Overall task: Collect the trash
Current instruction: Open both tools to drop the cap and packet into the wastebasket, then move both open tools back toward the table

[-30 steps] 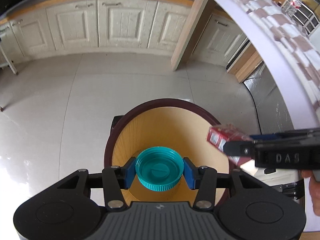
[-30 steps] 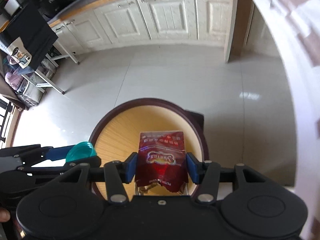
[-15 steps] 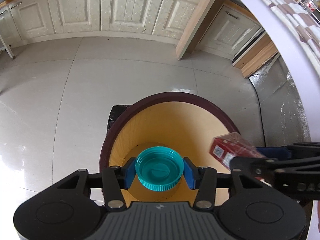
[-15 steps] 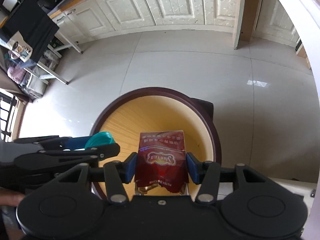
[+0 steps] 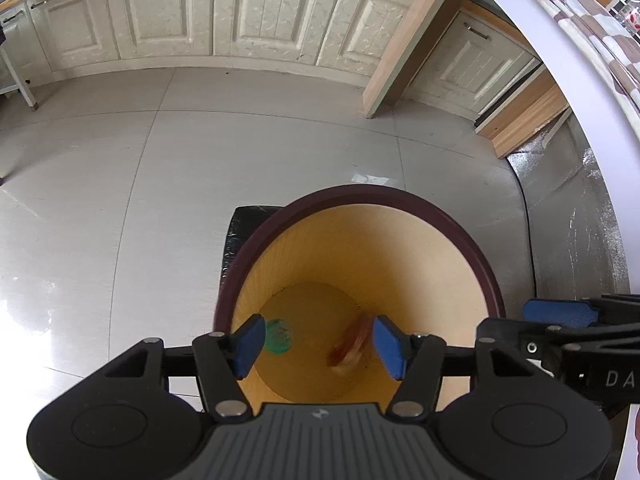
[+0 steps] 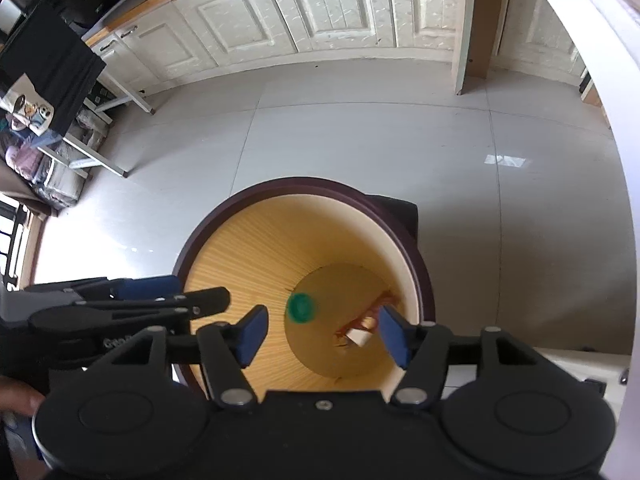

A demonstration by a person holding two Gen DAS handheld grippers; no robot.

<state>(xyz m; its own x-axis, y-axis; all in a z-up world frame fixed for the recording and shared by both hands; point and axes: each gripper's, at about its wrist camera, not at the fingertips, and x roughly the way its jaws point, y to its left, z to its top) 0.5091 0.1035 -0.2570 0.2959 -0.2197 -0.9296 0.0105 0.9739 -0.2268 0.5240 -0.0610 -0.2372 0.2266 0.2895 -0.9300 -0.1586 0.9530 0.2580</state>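
Both the left gripper [image 5: 318, 342] and right gripper [image 6: 322, 334] had just been opening their fingers with nothing between them, and the light, stiff green cap [image 6: 301, 308] and soft, crinkly red wrapper [image 6: 366, 320] were inside the bin [image 6: 240, 264].
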